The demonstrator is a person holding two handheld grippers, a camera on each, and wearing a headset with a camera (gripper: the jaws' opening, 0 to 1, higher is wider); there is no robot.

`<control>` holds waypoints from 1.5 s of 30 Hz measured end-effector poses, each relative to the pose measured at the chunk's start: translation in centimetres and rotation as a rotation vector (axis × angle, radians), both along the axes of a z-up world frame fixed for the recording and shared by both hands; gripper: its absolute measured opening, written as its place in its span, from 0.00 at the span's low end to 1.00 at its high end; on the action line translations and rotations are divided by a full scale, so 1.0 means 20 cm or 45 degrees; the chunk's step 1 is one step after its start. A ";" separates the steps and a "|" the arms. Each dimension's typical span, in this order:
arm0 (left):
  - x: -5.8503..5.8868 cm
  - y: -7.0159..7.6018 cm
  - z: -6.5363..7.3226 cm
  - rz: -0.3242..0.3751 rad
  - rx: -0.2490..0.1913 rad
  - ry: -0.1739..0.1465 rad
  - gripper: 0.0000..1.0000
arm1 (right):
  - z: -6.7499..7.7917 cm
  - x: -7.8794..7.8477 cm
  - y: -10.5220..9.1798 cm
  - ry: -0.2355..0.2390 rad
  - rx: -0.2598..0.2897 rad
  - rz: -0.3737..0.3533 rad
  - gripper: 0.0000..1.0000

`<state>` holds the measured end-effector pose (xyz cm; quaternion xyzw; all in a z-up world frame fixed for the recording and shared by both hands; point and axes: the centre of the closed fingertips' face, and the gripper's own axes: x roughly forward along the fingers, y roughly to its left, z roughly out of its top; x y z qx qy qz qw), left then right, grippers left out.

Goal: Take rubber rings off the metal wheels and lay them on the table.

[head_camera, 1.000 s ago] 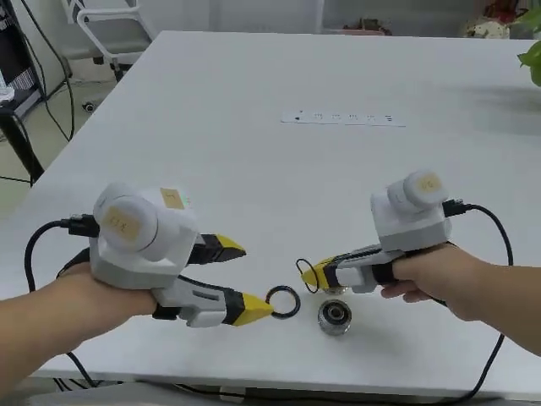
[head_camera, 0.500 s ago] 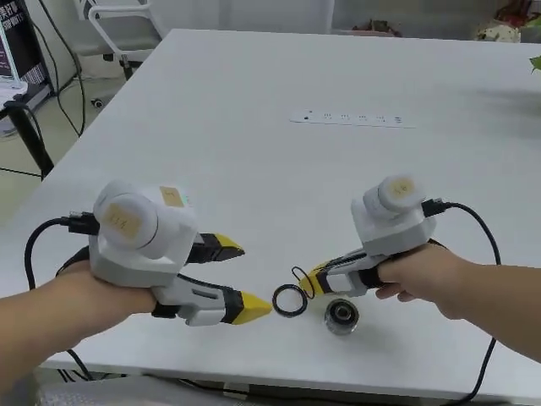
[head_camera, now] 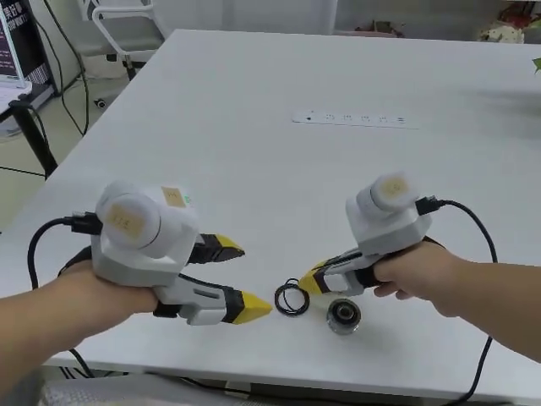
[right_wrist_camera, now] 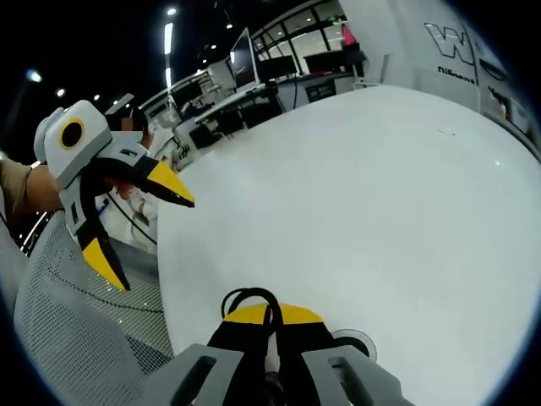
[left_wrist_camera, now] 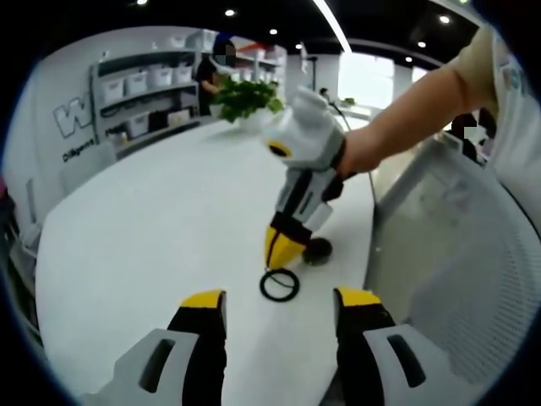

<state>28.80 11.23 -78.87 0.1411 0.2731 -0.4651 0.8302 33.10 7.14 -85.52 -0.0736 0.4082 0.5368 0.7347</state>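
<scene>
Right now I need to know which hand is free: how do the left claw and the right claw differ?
The yellow-tipped left claw stands open with nothing between its tips; the yellow-tipped right claw is shut on a thin black rubber ring. A gap parts the left claw from the other black rubber ring lying on the white table; the right claw's tip is close beside it. Both hang low over the table.

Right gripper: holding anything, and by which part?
Yes: the right gripper is shut on a thin black rubber ring, pinched across one side of its loop; the rest sticks out past the fingers. Left gripper open, empty.
</scene>
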 end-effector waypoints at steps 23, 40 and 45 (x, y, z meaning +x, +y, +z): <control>-0.01 -0.03 0.05 0.018 -0.034 0.002 0.53 | 0.21 -0.02 -0.02 -0.022 0.185 -0.068 0.14; 0.01 -0.02 0.23 0.097 -0.118 -0.061 0.57 | 0.52 -0.06 -0.29 -0.204 0.338 -0.153 0.39; -0.01 -0.02 0.25 0.115 -0.132 -0.055 0.58 | 0.55 -0.09 -0.39 -0.254 0.334 -0.180 0.48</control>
